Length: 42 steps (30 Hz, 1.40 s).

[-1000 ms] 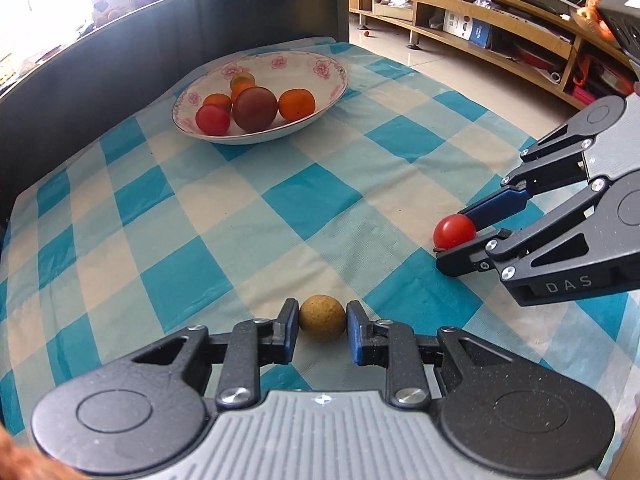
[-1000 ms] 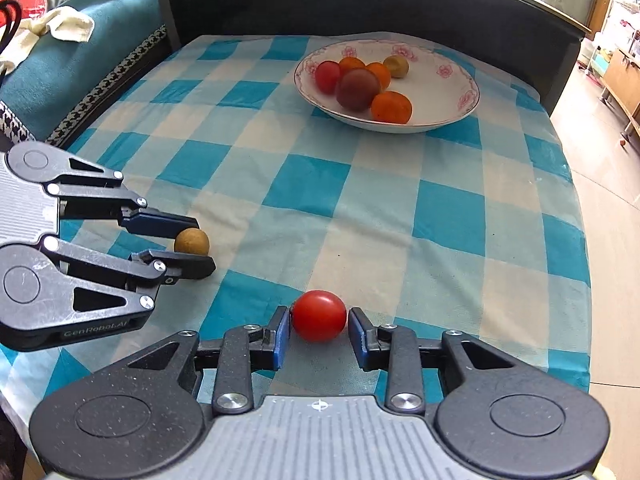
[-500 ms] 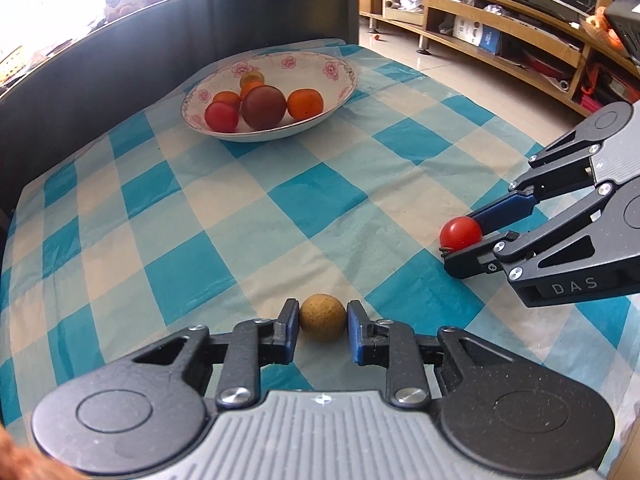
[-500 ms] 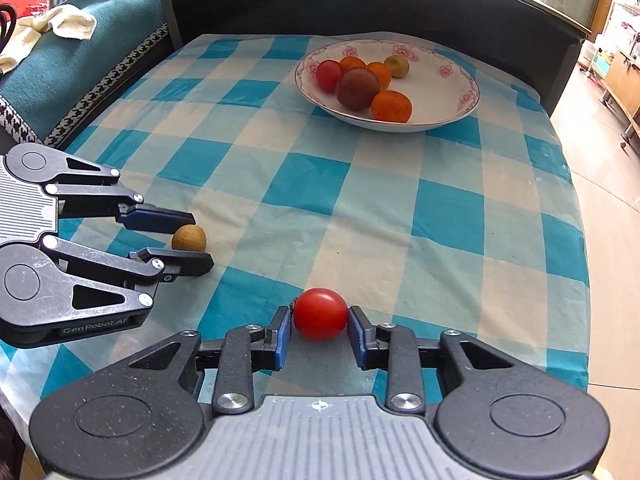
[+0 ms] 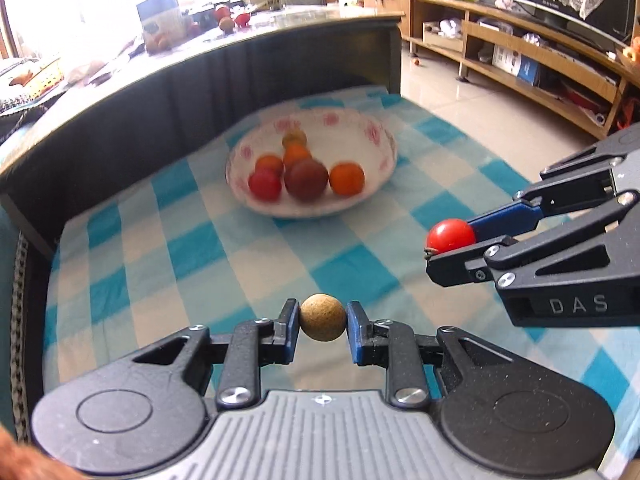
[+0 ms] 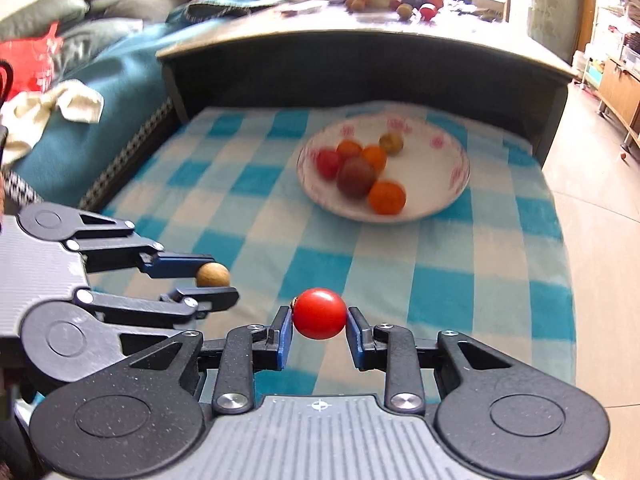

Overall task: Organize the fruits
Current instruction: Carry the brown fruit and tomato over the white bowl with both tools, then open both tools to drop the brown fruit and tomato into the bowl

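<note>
My left gripper [image 5: 323,319] is shut on a small round tan fruit [image 5: 323,317] and holds it above the checked cloth. It also shows at the left of the right wrist view [image 6: 214,282]. My right gripper [image 6: 319,316] is shut on a red tomato [image 6: 319,313], also lifted; in the left wrist view it [image 5: 450,246] is at the right with the tomato [image 5: 451,237]. A white flowered bowl [image 5: 376,148] with several red, orange and dark fruits stands farther back, also in the right wrist view [image 6: 448,200].
A blue and white checked cloth [image 5: 192,256] covers the table. A dark raised wall [image 5: 120,120] runs behind the bowl. A teal sofa with a cream cloth [image 6: 60,104] lies left. Wooden shelves [image 5: 540,52] and tiled floor are on the right.
Both grippers have risen off the cloth with their fruits and tilted up, so the bowl now sits nearer the middle of each view.
</note>
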Tool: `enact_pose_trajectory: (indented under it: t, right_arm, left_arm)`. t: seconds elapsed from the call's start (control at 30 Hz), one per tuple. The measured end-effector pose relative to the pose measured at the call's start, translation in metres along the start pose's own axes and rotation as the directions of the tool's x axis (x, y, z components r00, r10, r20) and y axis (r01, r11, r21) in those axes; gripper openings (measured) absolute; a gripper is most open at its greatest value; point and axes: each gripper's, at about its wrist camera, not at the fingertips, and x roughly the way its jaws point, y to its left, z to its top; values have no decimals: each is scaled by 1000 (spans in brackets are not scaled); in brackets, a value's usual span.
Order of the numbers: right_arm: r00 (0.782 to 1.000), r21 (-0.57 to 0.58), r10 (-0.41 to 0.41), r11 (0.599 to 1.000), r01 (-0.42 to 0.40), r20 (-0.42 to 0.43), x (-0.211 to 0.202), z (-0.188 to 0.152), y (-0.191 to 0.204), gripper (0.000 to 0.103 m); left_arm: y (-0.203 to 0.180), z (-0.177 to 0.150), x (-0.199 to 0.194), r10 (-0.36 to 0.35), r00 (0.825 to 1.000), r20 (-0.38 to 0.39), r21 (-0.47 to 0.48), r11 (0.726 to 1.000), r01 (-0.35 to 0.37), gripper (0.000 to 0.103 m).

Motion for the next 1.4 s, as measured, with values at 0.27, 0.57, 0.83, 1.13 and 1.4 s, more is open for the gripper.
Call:
enact_pose_trajectory:
  t: [0.27,0.57,0.83,1.13,1.4]
  right_arm:
    - [997,60,-62,996,59,54,22,48,-35,24]
    - [994,71,-91,994,87,55,54,76,-63,24]
    - [996,84,-79,994,74,52,73,87,-77,25]
    - [997,89,-51,995,46,50,89,92,-85,26]
    - [997,89,-60,994,56,46,99,92,-87,27]
  left_arm:
    - [11,61,39,-1,999,53,-21,1000,2,35]
    - [21,94,79,33,998,47,-5,999,-32,35]
    - [29,105,101,33,998,50,-28,999,-32,35]
    - [40,112,115,30,997,74,-61,998,-25,34]
    - [40,113,122,31,996,81,-49,998,-27,34]
